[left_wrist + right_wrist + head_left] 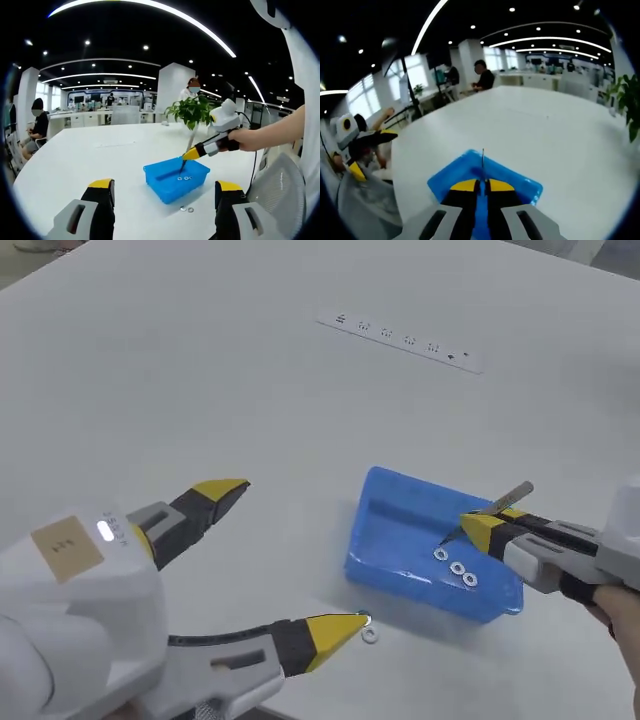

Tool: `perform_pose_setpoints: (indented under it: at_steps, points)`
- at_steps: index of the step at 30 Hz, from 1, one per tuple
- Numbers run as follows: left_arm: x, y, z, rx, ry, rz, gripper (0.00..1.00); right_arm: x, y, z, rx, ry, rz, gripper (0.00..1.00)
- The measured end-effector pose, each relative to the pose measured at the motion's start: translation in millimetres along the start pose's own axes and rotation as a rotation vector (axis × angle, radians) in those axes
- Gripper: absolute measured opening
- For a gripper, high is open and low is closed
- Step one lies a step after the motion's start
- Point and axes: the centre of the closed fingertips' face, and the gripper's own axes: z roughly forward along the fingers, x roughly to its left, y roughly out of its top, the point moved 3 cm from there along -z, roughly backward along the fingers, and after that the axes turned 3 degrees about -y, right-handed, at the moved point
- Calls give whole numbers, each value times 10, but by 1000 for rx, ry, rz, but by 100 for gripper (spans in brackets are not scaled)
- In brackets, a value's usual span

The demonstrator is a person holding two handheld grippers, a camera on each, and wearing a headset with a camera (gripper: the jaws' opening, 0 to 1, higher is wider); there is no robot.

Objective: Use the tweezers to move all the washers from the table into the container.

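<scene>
Left claw (305, 552) gapes over white table (200, 360) in bright open office.

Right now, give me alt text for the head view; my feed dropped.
The right gripper, shut on the tweezers, holds their tip inside the blue container, where three washers lie. Two more washers rest on the white table beside the container, near the open left gripper.
</scene>
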Motion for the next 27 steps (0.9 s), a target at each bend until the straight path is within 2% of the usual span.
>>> perform_pose_setpoints:
  at_steps: [5,7,10,17,22,27]
  points:
    - [-18,-4,5,7,-8,4,83,196,60,-137,-22,51,-28,3]
    - [-26,9,7,0,-14,2,83,303,67,-178,-30,91,-20,3]
    - [-20,8,5,-3,-15,0,84,416,55,-216,-30,122,-10,3]
    - [-15,-13,7,4,-22,2,83,726,-111,-188,5,215,8,3]
    - [-18,-19,9,6,-24,3,83,798,-309,-71,62,241,13,3]
    - [-21,-18,11,8,-23,4,83,788,-467,14,104,256,20,4]
